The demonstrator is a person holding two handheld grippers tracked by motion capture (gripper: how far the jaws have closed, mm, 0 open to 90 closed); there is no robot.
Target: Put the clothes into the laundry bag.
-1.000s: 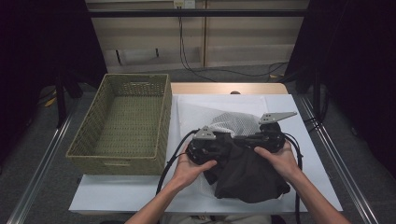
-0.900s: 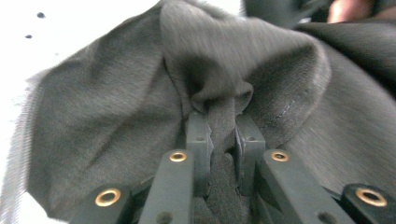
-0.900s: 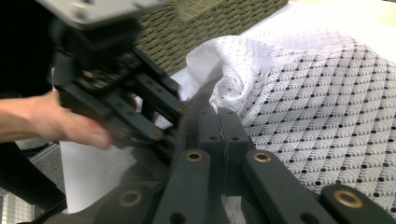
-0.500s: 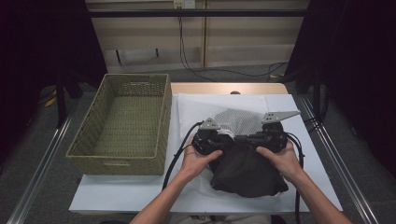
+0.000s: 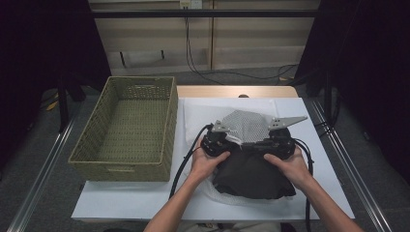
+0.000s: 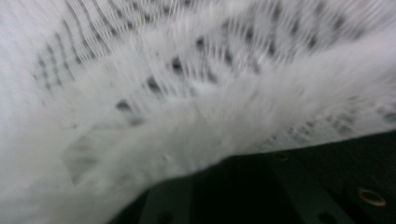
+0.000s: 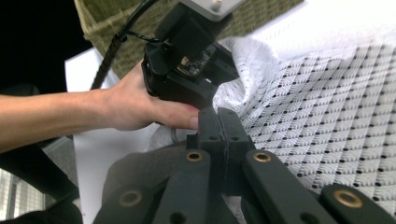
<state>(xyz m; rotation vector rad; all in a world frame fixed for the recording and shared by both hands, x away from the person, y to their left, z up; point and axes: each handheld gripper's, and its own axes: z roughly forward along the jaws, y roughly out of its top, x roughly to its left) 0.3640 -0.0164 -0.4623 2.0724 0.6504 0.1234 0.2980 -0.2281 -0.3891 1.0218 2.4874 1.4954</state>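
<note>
Both my grippers at the white mesh laundry bag

The bag lies on the white table over a dark grey cloth; my right gripper is clenched; my left gripper presses into mesh, its grip I cannot tell.

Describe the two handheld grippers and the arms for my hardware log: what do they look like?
Both the left gripper and right gripper are black, blocky units topped by grey three-cornered plates, each trailing a black cable. The right gripper's jaws are flat black links with brass-coloured rivets. The forearms are bare; no sleeves or gloves show.

Blurred white mesh over left tongs
</note>
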